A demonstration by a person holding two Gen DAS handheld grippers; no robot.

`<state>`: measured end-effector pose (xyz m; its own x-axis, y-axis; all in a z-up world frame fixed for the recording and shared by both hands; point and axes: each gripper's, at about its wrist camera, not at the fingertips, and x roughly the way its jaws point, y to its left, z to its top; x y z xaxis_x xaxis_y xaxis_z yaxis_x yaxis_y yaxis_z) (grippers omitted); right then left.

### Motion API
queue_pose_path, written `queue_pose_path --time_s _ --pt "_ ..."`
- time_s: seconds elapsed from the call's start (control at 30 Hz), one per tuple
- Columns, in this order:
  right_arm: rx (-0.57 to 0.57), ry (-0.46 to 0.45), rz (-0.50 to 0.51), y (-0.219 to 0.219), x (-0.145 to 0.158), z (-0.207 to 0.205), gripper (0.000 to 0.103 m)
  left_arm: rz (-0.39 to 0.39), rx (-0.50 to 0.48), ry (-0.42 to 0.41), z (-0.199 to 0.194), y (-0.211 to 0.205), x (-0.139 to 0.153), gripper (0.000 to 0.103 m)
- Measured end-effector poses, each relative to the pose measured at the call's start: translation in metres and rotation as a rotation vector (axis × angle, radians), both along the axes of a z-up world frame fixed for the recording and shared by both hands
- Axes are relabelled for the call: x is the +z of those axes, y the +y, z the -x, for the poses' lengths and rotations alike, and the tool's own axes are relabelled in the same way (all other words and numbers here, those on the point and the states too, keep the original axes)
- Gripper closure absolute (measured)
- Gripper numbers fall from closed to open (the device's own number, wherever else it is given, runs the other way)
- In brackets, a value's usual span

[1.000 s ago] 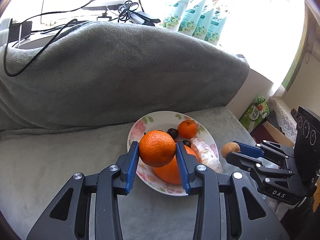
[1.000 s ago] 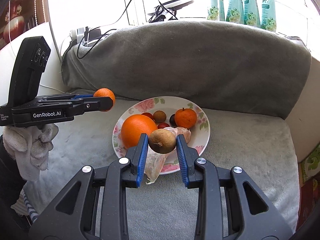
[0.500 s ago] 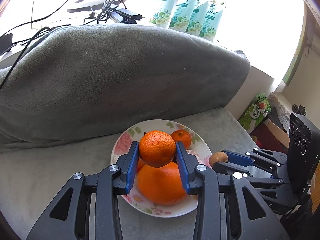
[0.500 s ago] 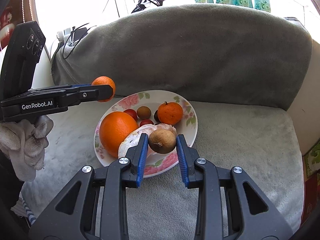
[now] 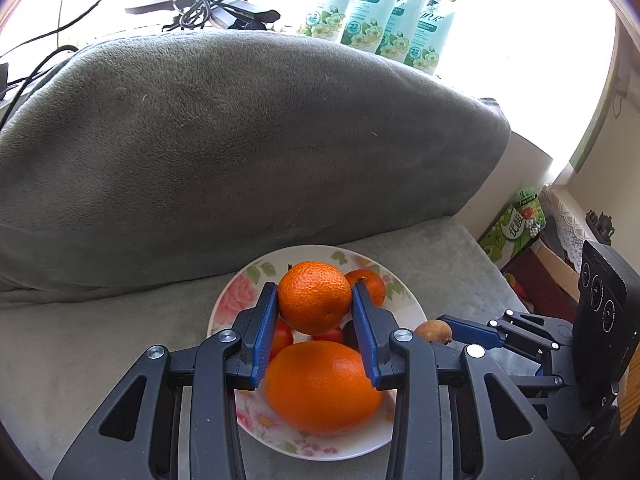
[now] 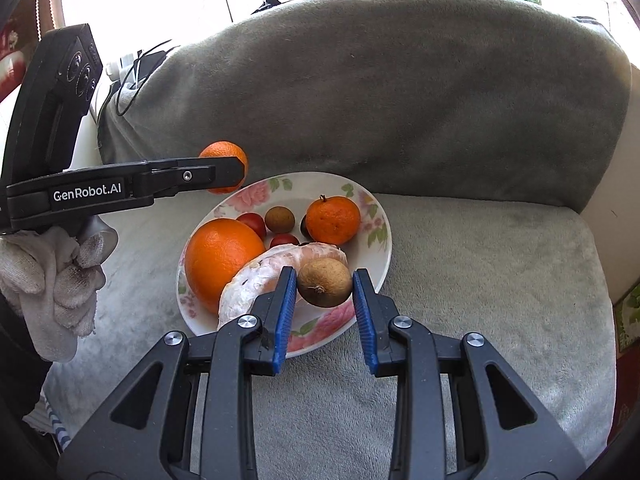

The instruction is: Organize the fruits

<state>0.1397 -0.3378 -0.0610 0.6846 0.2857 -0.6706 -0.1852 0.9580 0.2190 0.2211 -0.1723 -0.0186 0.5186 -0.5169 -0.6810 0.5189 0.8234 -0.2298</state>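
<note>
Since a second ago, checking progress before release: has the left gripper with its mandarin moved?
Yes. The left gripper, shut on the mandarin, came in over the flowered plate, which now sits beneath it.

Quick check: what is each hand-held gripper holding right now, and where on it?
The left hand-held gripper clamps a mandarin across its sides. The right hand-held gripper clamps a small brown fruit across its sides, above the plate.

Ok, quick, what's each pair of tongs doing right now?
Left tongs: closed on a round orange mandarin.
Right tongs: closed on a small brown round fruit.
</note>
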Motion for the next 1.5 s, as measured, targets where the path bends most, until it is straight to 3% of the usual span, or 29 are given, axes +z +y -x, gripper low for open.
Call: queue_pose_path --time_s 0.33,0.47,0.6,0.77,0.83,0.93,1.2,1.5 --pt "0.010 -0.019 0.018 0.006 0.004 0.000 0.072 0.004 -0.004 -0.008 0.001 0.000 0.002 0.064" --pt "0.000 -0.028 0.035 0.006 0.006 0.001 0.062 0.018 0.002 -0.017 0.001 0.003 0.006 0.054" --pt "-0.015 -0.043 0.032 0.002 0.009 0.004 0.043 0.024 0.012 -0.035 0.002 0.004 0.011 0.032" --pt "-0.020 -0.055 0.052 0.003 0.012 0.007 0.037 0.024 0.022 -0.038 0.003 0.005 0.013 0.025" --pt "-0.023 -0.058 0.066 0.004 0.012 0.008 0.035 0.018 0.023 -0.043 0.004 0.004 0.014 0.025" --pt "-0.039 -0.073 0.081 0.005 0.015 0.011 0.022 0.015 0.030 -0.042 0.005 0.003 0.014 0.022" --pt "-0.088 -0.088 0.007 -0.011 0.029 0.019 0.022 0.021 0.040 -0.049 0.009 0.011 0.017 0.022" --pt "-0.098 -0.105 0.020 -0.009 0.041 0.032 0.017 0.025 0.051 -0.064 0.020 0.022 0.023 0.022"
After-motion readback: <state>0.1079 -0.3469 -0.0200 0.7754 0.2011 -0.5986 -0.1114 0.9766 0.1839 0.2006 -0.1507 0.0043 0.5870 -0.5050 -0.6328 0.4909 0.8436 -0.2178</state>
